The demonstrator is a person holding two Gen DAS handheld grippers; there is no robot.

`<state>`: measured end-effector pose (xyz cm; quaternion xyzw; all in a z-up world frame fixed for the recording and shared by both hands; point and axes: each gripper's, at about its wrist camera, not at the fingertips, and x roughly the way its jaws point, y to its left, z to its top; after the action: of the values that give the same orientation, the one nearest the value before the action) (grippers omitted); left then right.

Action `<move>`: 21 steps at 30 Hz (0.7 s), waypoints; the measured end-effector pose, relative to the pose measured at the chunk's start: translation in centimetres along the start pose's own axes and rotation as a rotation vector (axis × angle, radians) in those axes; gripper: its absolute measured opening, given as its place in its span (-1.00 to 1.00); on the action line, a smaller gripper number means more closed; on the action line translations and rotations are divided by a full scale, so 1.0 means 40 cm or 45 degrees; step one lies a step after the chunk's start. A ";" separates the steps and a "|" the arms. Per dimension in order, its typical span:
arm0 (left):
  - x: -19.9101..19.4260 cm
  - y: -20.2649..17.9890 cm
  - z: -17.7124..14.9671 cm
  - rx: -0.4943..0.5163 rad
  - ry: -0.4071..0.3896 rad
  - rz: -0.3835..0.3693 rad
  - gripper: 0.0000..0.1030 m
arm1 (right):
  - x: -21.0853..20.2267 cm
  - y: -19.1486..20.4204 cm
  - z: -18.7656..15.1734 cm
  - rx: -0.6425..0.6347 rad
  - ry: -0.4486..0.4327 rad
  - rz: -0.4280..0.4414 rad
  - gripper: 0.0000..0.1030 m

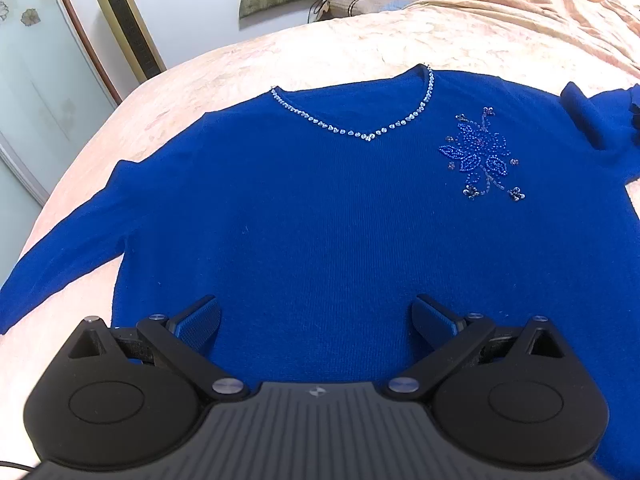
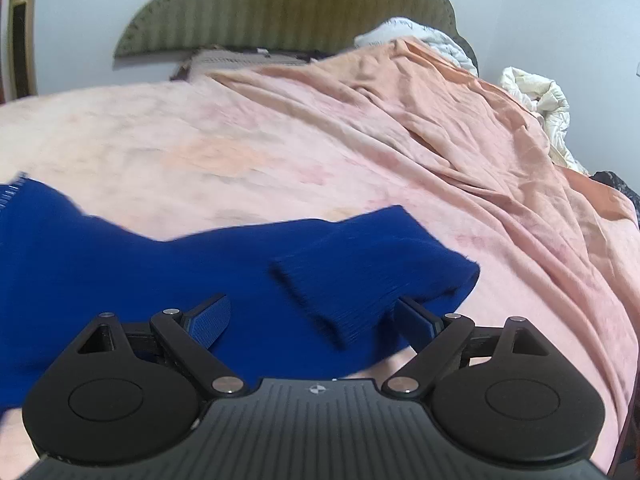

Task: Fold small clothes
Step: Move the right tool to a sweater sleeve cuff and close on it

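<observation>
Hovering over one blue sweater (image 1: 320,216) on the pink bedspread (image 1: 360,44), you had both grippers spread wide and empty.

Your left gripper (image 1: 316,320) hung above the sweater's lower front, its two blue pads (image 1: 200,320) well apart and nothing pinched between them. One sweater lay flat and face up, one beaded V-neckline (image 1: 360,132) toward the headboard (image 2: 280,4), one beaded flower (image 1: 480,156) on the chest, one sleeve (image 1: 60,256) stretched out to the left. Your right gripper (image 2: 312,320) stood wide as well, over the other sleeve (image 2: 360,260), which lay doubled back on itself, its ribbed cuff (image 2: 320,304) between the two pads but not clamped. That view was blurred. One gold tower unit (image 1: 124,20) stood by the wall.
</observation>
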<state>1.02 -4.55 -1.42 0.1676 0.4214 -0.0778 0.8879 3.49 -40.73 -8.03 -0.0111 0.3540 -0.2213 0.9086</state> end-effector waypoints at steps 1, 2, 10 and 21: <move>0.000 0.000 0.000 0.005 -0.001 0.001 1.00 | 0.015 -0.008 0.002 0.006 -0.008 -0.002 0.70; -0.001 -0.002 0.001 0.008 -0.001 0.003 1.00 | 0.022 -0.021 0.005 0.019 -0.022 0.001 0.64; 0.002 -0.006 0.001 0.014 0.002 0.006 1.00 | 0.039 -0.133 0.042 0.296 -0.046 0.030 -0.76; 0.002 -0.005 -0.002 0.014 0.001 -0.001 1.00 | -0.092 -0.405 0.052 0.674 -0.211 -0.084 -0.84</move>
<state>0.97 -4.70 -1.55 0.1721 0.4214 -0.0805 0.8867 -3.95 -54.12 -1.26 0.1972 0.2077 -0.3338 0.8981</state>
